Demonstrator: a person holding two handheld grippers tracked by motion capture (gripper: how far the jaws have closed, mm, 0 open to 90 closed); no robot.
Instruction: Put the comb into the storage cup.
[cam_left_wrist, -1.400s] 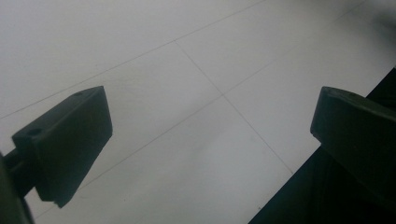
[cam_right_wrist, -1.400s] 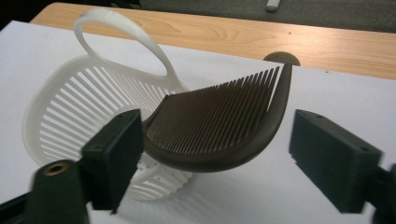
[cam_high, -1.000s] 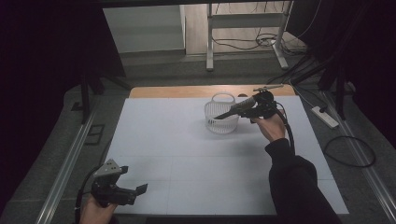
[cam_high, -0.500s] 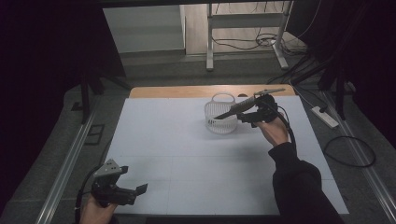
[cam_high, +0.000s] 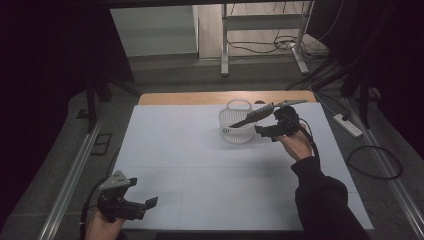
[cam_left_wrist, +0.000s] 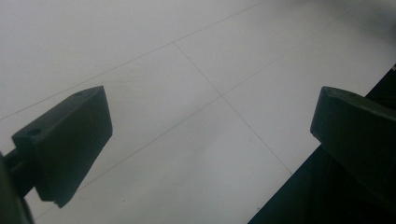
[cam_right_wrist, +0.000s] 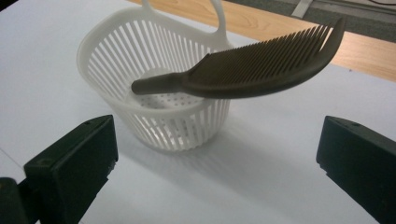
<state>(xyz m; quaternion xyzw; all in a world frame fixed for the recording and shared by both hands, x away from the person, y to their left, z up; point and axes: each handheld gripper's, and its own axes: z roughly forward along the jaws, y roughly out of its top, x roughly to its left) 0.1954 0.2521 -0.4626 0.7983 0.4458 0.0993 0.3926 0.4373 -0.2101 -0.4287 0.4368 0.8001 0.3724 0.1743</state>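
A white slatted basket (cam_high: 235, 127) (cam_right_wrist: 154, 88) with a loop handle stands at the far middle of the table. A dark comb (cam_high: 252, 116) (cam_right_wrist: 266, 70) lies tilted across its rim, handle end down inside the basket and teeth end sticking out over the right side. My right gripper (cam_high: 265, 131) (cam_right_wrist: 215, 154) sits just right of the basket, open wide, with nothing between its jaws and apart from the comb. My left gripper (cam_high: 142, 206) (cam_left_wrist: 210, 135) hovers open over the bare white table surface near the front left corner.
The white table top (cam_high: 200, 165) ends in a wooden strip (cam_high: 200, 97) at the far edge. Its front edge (cam_left_wrist: 280, 182) runs close under the left gripper. Cables and a power strip (cam_high: 347, 125) lie on the floor to the right.
The right gripper has drawn back a little from the basket, toward the person. The comb stays propped on the basket. The left gripper has barely moved.
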